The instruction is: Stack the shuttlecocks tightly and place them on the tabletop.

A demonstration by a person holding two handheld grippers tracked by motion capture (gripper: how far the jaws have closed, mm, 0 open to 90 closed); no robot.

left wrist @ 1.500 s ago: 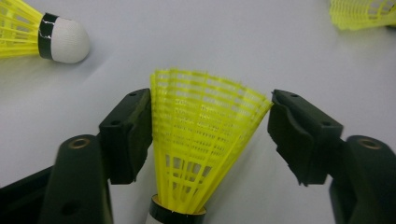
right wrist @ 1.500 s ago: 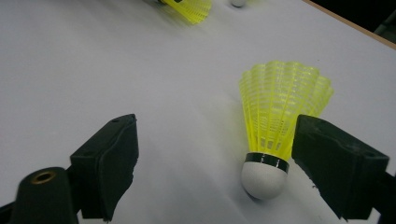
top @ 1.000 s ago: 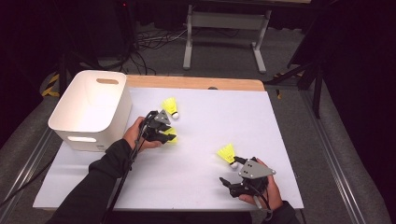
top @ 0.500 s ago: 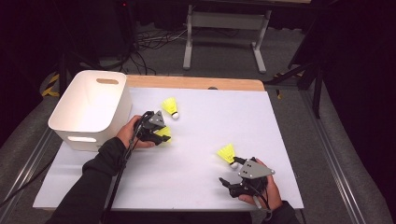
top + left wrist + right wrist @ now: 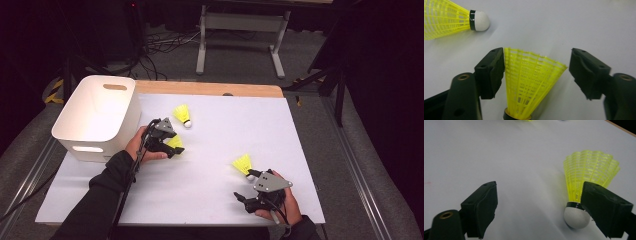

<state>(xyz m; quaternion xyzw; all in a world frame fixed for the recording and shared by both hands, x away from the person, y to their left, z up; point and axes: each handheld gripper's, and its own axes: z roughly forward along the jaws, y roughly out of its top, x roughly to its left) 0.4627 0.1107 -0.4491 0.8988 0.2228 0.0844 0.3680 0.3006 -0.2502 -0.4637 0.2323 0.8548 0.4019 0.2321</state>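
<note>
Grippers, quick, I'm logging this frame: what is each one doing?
Left gripper: open, jaws around a yellow shuttlecock, not clamped.
Right gripper: open, holding nothing; another shuttlecock beside one jaw.

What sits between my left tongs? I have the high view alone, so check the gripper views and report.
Observer: The left tongs are open around a yellow shuttlecock. One jaw touches its mesh skirt and the other stands apart from it.
Operator: Report which way that shuttlecock points.
Observer: Its narrow end points toward the camera, at the bottom edge of the left gripper view, and the wide end of the skirt opens away.
Operator: Now check the right tongs.
Observer: The right tongs are open with bare white table between them. The near shuttlecock lies by one jaw, with its white cork beside that jaw rather than in the gap.
</note>
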